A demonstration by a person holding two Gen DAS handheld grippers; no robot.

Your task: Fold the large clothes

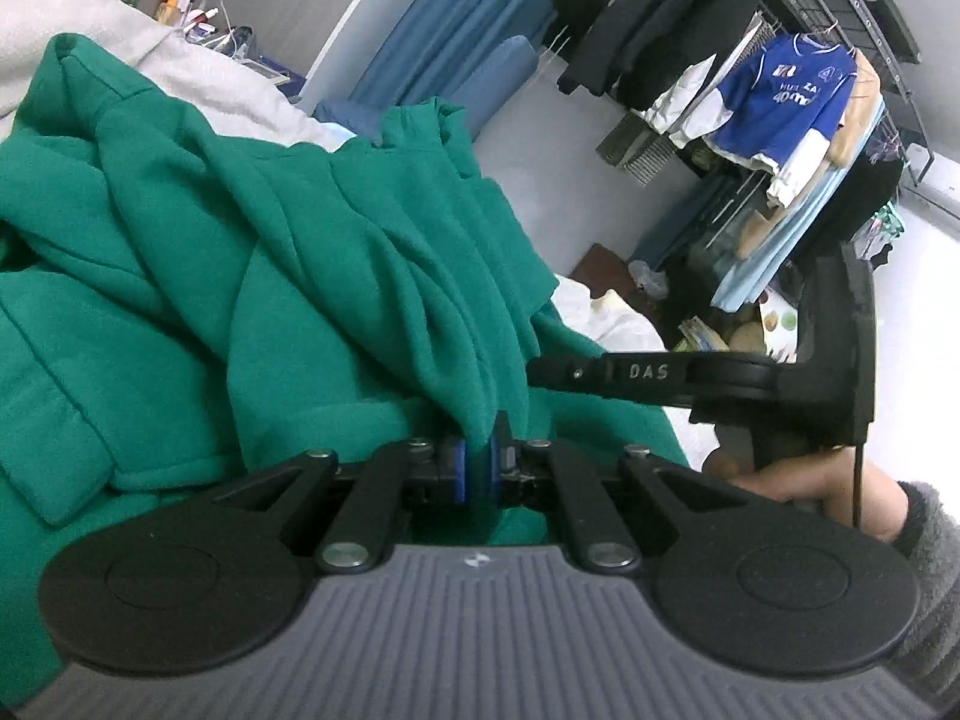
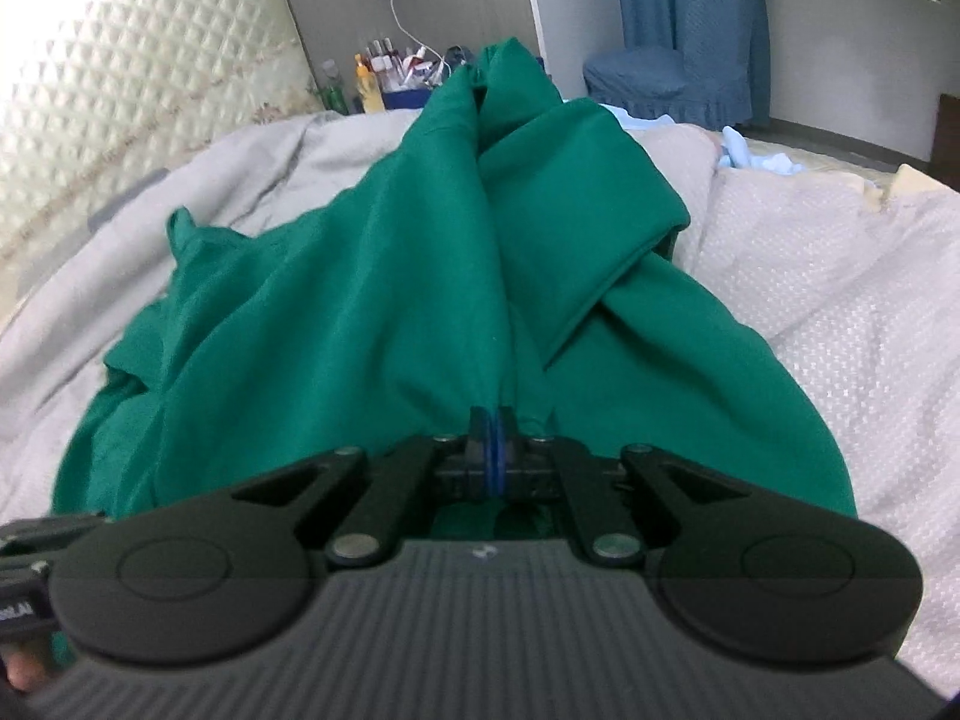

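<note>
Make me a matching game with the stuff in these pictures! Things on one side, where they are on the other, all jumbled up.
Things:
1. big green fleece garment
2. blue and white sports jersey
3. little bottles
4. blue skirted chair

Places:
A. hanging on the clothes rack
B. by the blue curtain
C. pinched in the left gripper and the right gripper, on the bed
D. beside the quilted headboard

Pairs: 1-C, 2-A, 3-D, 4-B
</note>
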